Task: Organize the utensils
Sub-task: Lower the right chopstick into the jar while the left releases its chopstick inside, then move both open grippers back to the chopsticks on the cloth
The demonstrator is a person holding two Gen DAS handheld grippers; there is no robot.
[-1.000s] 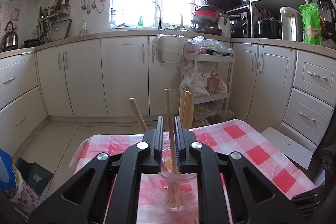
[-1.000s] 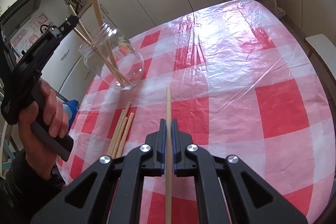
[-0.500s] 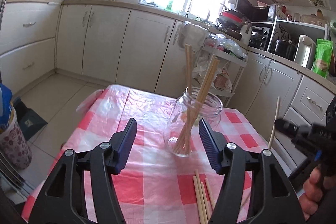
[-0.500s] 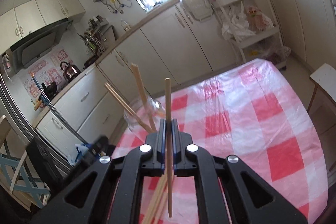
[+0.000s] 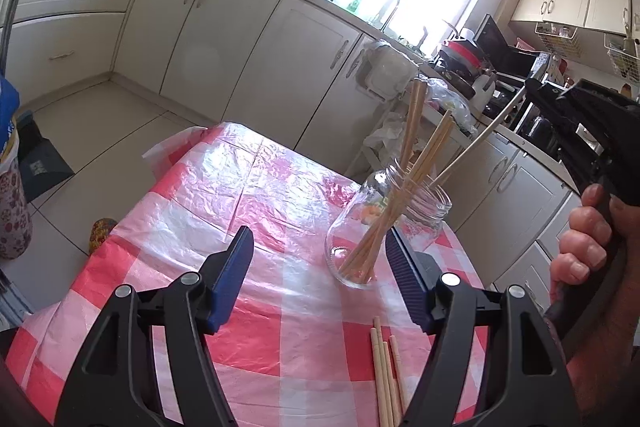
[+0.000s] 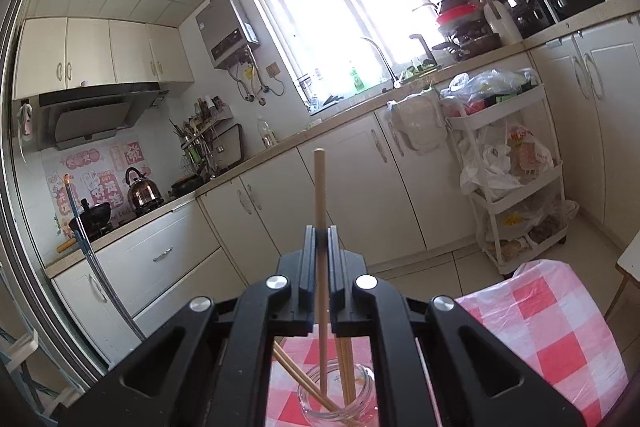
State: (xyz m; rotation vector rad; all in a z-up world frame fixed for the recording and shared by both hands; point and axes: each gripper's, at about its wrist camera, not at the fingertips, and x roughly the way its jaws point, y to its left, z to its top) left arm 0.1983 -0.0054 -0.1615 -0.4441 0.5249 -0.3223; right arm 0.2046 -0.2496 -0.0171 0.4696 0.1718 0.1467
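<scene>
While its jaws had just been opening, the left gripper (image 5: 320, 275) stood wide over the checked tablecloth (image 5: 256, 219), nothing between its pads. Loose chopsticks (image 5: 386, 379) lay at five o'clock near its right finger. Beyond, at one o'clock, the glass jar (image 5: 384, 227) held several chopsticks leaning out of its mouth. Farther at three o'clock, the right gripper (image 6: 321, 239) was clamped tight on one chopstick (image 6: 320, 195), its lower end inside the jar's mouth.
</scene>
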